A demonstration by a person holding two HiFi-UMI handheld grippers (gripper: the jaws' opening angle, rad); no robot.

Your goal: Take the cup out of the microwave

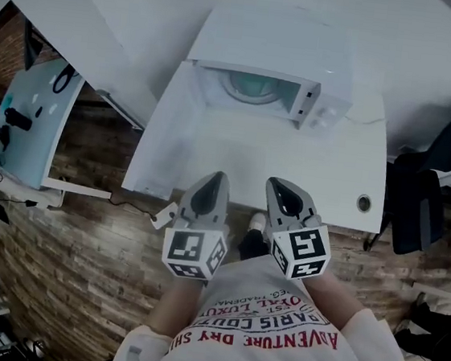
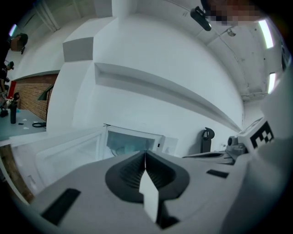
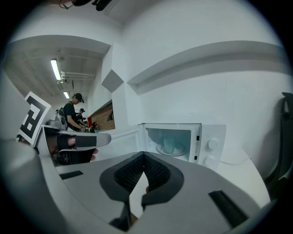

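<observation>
Cup (image 3: 170, 145) is seen inside the open microwave (image 3: 213, 146), not yet removed. Left gripper (image 1: 217, 176) and right gripper (image 1: 278, 184) are held closed, empty.

Shirt (image 1: 270, 359), white, head view: red block print, upside down to the camera.
- Largest line: "AVENTURE DRY SH…", the end lost at the fold of the cloth.
- Line beside it: "PARIS COUTU…", cut off.
- Next line: seemingly "ROYAL LUXUR…", partly legible.
- Smallest line: too small to read.

Marker cube at the person's left (image 1: 193, 253): black-and-white square code patterns on its faces, no letters or numbers.

Marker cube at the person's right (image 1: 301, 252): the same kind of square code patterns, no legible wording.
</observation>
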